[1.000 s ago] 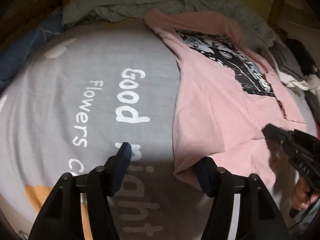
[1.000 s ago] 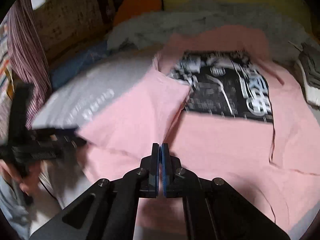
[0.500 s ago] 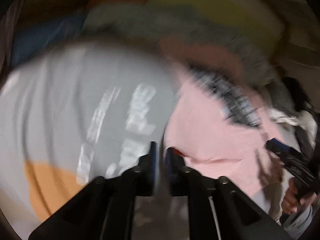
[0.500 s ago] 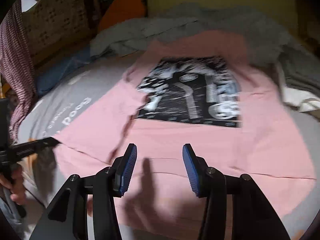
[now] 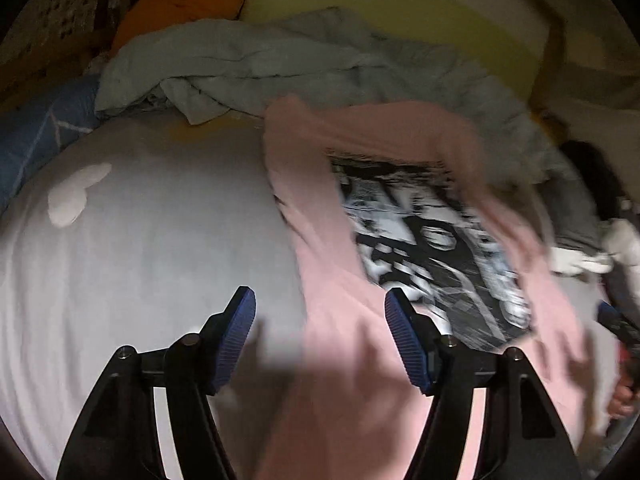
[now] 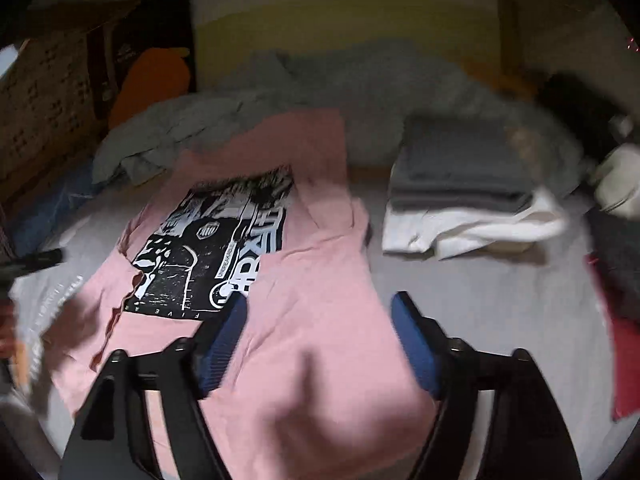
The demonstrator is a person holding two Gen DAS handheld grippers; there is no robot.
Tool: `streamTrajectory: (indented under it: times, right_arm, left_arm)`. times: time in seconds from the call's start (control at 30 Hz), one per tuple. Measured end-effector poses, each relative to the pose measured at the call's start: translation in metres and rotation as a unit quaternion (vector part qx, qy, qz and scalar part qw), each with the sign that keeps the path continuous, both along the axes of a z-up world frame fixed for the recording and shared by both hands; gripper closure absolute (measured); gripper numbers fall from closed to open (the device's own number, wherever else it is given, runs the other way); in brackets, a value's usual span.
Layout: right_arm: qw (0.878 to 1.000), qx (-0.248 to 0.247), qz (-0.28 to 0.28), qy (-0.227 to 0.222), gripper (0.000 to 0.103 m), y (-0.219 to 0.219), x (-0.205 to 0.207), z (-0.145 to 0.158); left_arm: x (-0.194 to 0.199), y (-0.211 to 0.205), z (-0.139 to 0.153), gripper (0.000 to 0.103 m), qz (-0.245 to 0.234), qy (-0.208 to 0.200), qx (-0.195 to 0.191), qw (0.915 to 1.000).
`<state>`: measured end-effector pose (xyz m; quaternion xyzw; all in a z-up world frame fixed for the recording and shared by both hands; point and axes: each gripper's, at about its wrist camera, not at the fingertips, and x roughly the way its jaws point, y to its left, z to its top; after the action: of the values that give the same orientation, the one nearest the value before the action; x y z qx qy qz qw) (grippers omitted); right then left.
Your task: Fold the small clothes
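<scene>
Pink shirt [image 6: 320, 320] is seen released flat on the bed [image 5: 140, 240] beside the folded stack [image 6: 460, 200]; both tools, left [image 5: 320, 312] and right [image 6: 320, 320], just spread, nothing pinched, so the next fold is judged due.

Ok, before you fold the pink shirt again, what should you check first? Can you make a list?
1. Left gripper open, nothing between its pads: ok; its jaws have just been opening.
2. Right gripper open, no cloth pinched: ok; it too has just been opening.
3. Pink shirt lying on the bed, print facing up: ok.
4. Shirt smooth: not ok; the print's near edge looks rumpled.
5. Folded grey and white pile apart from the shirt: ok.
6. Shirt's near hem straight: cannot tell; blurred and under the grippers.
</scene>
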<state>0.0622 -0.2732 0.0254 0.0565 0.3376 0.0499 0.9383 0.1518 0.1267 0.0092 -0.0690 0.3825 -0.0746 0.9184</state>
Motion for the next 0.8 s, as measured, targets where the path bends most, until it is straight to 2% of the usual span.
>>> streamTrajectory:
  times: [0.07, 0.13, 0.23, 0.3, 0.33, 0.4, 0.43, 0.53, 0.63, 0.7, 0.8]
  right_arm:
    - [0.998, 0.044, -0.002, 0.047, 0.025, -0.014, 0.021, -0.013]
    - [0.996, 0.072, -0.028, 0.048, 0.025, -0.027, 0.024, -0.023]
    - [0.995, 0.078, -0.053, 0.042, 0.025, -0.041, 0.016, -0.038]
    - [0.992, 0.091, -0.065, 0.052, 0.025, -0.051, 0.017, -0.048]
    - [0.991, 0.103, -0.064, 0.056, 0.025, -0.055, 0.018, -0.051]
    - [0.989, 0.126, -0.046, 0.068, 0.025, -0.059, 0.022, -0.055]
    - [0.988, 0.129, -0.041, 0.07, 0.025, -0.059, 0.023, -0.056]
    - [0.993, 0.092, -0.046, 0.063, 0.025, -0.055, 0.024, -0.058]
    - [0.995, 0.061, -0.049, 0.058, 0.025, -0.053, 0.024, -0.058]
    - [0.995, 0.066, -0.043, 0.062, 0.025, -0.056, 0.023, -0.057]
    - [0.991, 0.092, -0.025, 0.093, 0.025, -0.062, 0.025, -0.06]
  left_arm:
    - [0.024, 0.003, -0.018, 0.037, -0.029, 0.048, -0.044, 0.9975]
    - [0.038, 0.01, -0.033, 0.037, -0.021, 0.077, -0.085, 0.9932]
    - [0.046, 0.015, -0.042, 0.04, -0.018, 0.086, -0.108, 0.9903]
    - [0.051, 0.017, -0.045, 0.069, -0.028, 0.087, -0.122, 0.9883]
    - [0.054, 0.019, -0.046, 0.097, -0.025, 0.093, -0.116, 0.9885]
    - [0.057, 0.021, -0.043, 0.096, -0.02, 0.084, -0.106, 0.9906]
    - [0.055, 0.022, -0.041, 0.1, -0.018, 0.073, -0.103, 0.9918]
    - [0.054, 0.024, -0.038, 0.1, 0.012, 0.057, -0.056, 0.9967]
    - [0.059, 0.028, -0.049, 0.099, 0.02, 0.067, -0.042, 0.9967]
    - [0.058, 0.031, -0.05, 0.096, 0.02, 0.067, -0.046, 0.9965]
    - [0.051, 0.028, -0.046, 0.094, 0.016, 0.052, -0.025, 0.9982]
